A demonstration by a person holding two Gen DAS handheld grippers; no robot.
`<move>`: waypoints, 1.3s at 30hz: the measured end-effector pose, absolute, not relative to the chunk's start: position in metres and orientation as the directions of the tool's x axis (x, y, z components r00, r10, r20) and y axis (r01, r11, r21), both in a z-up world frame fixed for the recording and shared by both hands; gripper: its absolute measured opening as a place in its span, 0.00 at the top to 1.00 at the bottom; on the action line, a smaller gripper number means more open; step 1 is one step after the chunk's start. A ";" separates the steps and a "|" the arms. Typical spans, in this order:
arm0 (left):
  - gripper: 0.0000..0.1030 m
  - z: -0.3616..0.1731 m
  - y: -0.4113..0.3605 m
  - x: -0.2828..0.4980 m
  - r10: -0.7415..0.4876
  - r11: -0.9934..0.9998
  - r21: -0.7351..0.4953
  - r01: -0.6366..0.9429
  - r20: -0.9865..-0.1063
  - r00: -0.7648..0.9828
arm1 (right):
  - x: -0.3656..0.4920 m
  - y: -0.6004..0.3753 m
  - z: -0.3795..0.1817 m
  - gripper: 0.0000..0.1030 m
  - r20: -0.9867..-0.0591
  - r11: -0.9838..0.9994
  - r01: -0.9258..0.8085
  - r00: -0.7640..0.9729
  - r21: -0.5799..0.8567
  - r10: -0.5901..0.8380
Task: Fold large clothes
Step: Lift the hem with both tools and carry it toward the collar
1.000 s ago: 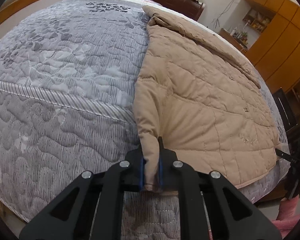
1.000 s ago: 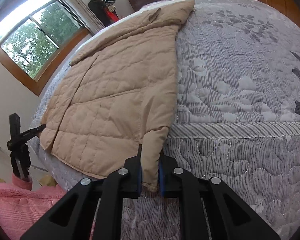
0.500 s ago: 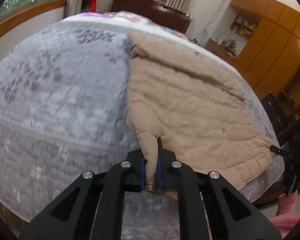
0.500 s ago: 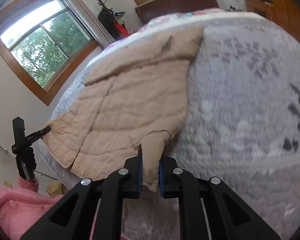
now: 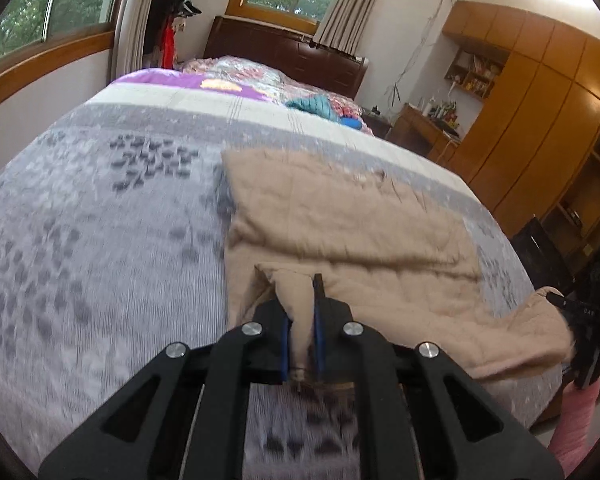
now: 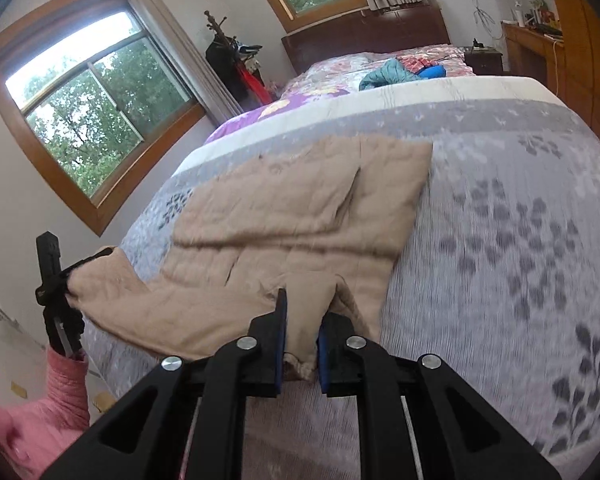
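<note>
Two tools, left tool and right tool, each clamping one tan coat.

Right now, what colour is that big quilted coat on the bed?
Plain tan-beige, with no print; the quilted coat shows best in the right wrist view.

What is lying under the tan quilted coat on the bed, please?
Under the tan quilted coat only the grey patterned bedspread shows around its edges. Whatever lies beneath the coat's middle is covered and cannot be seen.
</note>
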State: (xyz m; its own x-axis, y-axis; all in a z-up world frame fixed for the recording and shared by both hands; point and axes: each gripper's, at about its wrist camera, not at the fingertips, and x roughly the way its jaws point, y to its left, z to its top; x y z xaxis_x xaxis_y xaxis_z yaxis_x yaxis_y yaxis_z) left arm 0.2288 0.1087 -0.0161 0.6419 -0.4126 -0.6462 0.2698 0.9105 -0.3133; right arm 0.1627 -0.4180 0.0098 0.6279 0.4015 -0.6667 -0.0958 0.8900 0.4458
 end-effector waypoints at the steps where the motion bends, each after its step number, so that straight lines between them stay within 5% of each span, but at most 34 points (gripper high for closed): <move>1: 0.92 -0.013 0.105 0.239 -0.403 0.915 -0.300 0.269 -0.641 0.654 | 0.174 -0.421 0.013 0.88 -0.666 0.890 -0.091 0.630 0.448 0.400; 11: 0.92 0.005 0.077 0.342 -0.351 0.935 -0.270 0.228 -0.629 0.693 | 0.279 -0.454 0.016 0.88 -0.684 0.872 -0.013 0.615 0.490 0.393; 23: 0.92 -0.050 0.055 0.462 -0.277 0.959 -0.256 0.124 -0.743 0.610 | 0.393 -0.475 -0.032 0.88 -0.756 0.854 0.102 0.526 0.510 0.389; 39: 0.87 -0.102 0.054 0.519 -0.297 0.951 -0.298 0.080 -0.814 0.499 | 0.444 -0.488 -0.084 0.83 -0.790 0.828 0.174 0.454 0.532 0.412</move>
